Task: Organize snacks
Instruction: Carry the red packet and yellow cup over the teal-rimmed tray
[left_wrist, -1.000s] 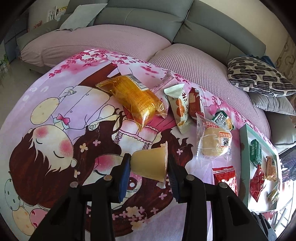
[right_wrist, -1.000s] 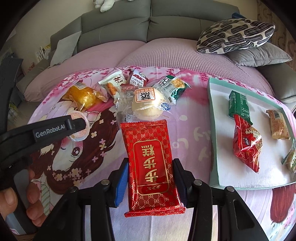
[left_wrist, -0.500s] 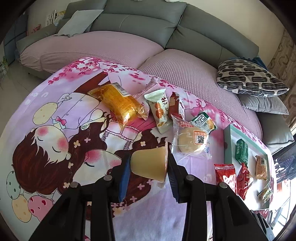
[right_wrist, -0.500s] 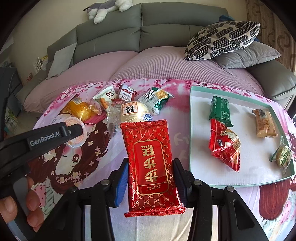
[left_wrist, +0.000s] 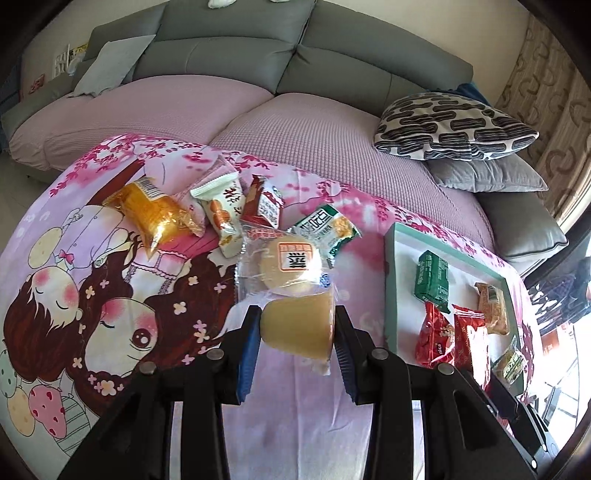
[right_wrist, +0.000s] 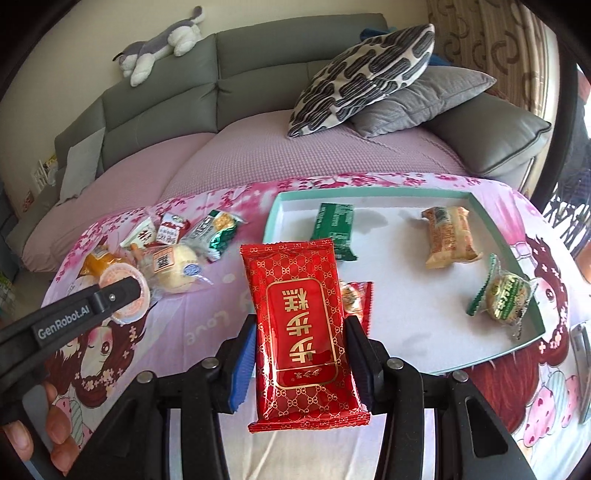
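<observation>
red packet (right_wrist: 304, 325) blocks part of the tray (right_wrist: 413, 332) from the right wrist view; a second red wrapper (right_wrist: 356, 299) peeks out behind it, mostly hidden. the jelly cup's (left_wrist: 297, 325) base is covered by a pad, and its foil lid tab hangs below. print on most wrappers too small to read. left view's lower right is dark, tray corner cut off.

left gripper (left_wrist: 295, 332) clenched on the jelly cup, cup lying sideways between the blue pads, raised above the cartoon cloth (left_wrist: 110, 295). right gripper (right_wrist: 301, 354) clamped on the red packet by its long edges, held over the tray's near left edge.

counts: loose pile on the cloth, five: orange bag (left_wrist: 155, 214), cream pack (left_wrist: 221, 214), small red-white pack (left_wrist: 264, 203), green-white pack (left_wrist: 325, 229), round bun in clear wrap (left_wrist: 284, 266). in the tray, four: green bar (right_wrist: 334, 229), tan crinkled pack (right_wrist: 448, 236), green-edged round cake (right_wrist: 506, 291), plus the hidden red one.

tray is shallow, rectangular, teal rim, white floor. cup translucent yellow plastic. packet glossy foil, gold pattern. sofa (left_wrist: 295, 66) grey, pink quilted cover, patterned pillow (left_wrist: 450, 125).
</observation>
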